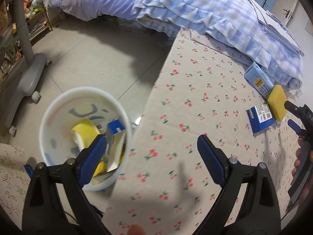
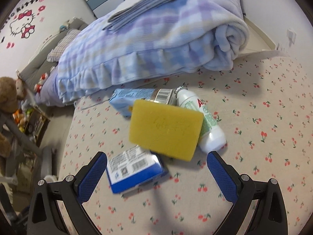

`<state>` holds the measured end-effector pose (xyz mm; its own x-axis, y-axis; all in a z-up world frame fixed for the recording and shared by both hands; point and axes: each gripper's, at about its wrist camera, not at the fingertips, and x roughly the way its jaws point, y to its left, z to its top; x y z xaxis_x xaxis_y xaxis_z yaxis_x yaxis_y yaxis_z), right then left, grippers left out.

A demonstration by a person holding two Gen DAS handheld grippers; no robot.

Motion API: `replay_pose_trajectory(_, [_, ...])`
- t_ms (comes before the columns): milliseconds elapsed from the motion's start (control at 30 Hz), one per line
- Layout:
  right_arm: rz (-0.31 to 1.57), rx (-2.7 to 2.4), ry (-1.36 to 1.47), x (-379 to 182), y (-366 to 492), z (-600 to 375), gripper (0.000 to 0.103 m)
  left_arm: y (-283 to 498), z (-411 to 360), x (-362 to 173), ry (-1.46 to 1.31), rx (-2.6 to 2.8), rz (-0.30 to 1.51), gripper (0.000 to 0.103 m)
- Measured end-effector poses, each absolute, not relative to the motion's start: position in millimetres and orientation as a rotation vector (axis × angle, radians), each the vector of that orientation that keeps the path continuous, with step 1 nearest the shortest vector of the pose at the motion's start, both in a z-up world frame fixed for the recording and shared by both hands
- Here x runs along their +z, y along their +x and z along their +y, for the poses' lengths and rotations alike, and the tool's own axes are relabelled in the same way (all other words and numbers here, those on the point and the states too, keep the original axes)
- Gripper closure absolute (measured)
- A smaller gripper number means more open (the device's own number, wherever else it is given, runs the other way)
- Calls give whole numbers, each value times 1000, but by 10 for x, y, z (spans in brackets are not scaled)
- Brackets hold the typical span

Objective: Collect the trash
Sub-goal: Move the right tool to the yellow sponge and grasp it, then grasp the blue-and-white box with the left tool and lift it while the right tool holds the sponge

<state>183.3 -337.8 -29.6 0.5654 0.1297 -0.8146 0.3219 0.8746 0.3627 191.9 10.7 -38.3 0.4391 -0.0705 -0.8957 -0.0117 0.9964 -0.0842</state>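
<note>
From the left wrist view: cherry-print bedcover (image 1: 195, 98) ends in a long edge running diagonally from upper right to bottom centre; grey tiled floor (image 1: 93, 62) open beyond it. White bucket (image 1: 47, 121) stands on the floor just beside that edge, holding a yellow wrapper (image 1: 84, 133) and a blue-and-white carton (image 1: 115, 137). Wheeled grey stand base (image 1: 25, 80) well apart to the left. Plaid blanket (image 1: 205, 9) heaped along the far side of the cover. Left gripper (image 1: 151, 148) spread wide, nothing between the blue pads (image 1: 211, 156); left pad over the bucket, right pad over the cover. At far right, yellow sponge (image 1: 276, 103), pale blue carton (image 1: 258, 80) and dark blue box (image 1: 260, 117) clustered near the blanket. Right gripper (image 1: 289, 113) at frame edge just beside the sponge; contact not determinable. Writing on the carton not legible.

From the right wrist view: right gripper (image 2: 156, 164) wide open, empty. Sponge (image 2: 166, 131) ahead of the fingers, blurred, overlapping the dark blue box (image 2: 135, 170), the pale blue carton (image 2: 125, 99) and a white bottle (image 2: 205, 125) lying on its side. Open cover to the right. Barcodes on box and carton; red "A" on bottle. "Hello Kitty" decal (image 2: 23, 21) on wall.
</note>
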Motion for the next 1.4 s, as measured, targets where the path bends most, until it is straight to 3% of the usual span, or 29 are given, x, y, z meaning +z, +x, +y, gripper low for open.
replay_pose_trajectory(500, [960,-240,472,-573,2166,-3350,1,2102,-249,-493,-56,-74,1125,9])
replay_pose_trajectory(567, [971,-221,472,-585,2149,-3387,16,2118,-322,-499,-33,-91,1118,9])
replay_pose_trajectory(700, [975,-204,495,-550,2038,-3479,21,2139,-503,-476,-9,-138,1096,9])
replay_pose_trajectory(1000, [1005,-211,529,-353,1670,-3726,21,2127,-1252,-481,21,-295,1077,9])
replay_pose_trajectory(1233, [1037,-190,525,-222,1298,-4006,21,2218,-1947,-448,304,-526,952,9])
replay_pose_trajectory(1400, [1033,-209,485,-170,1111,-4248,20,2346,-2118,-608,359,-662,974,9])
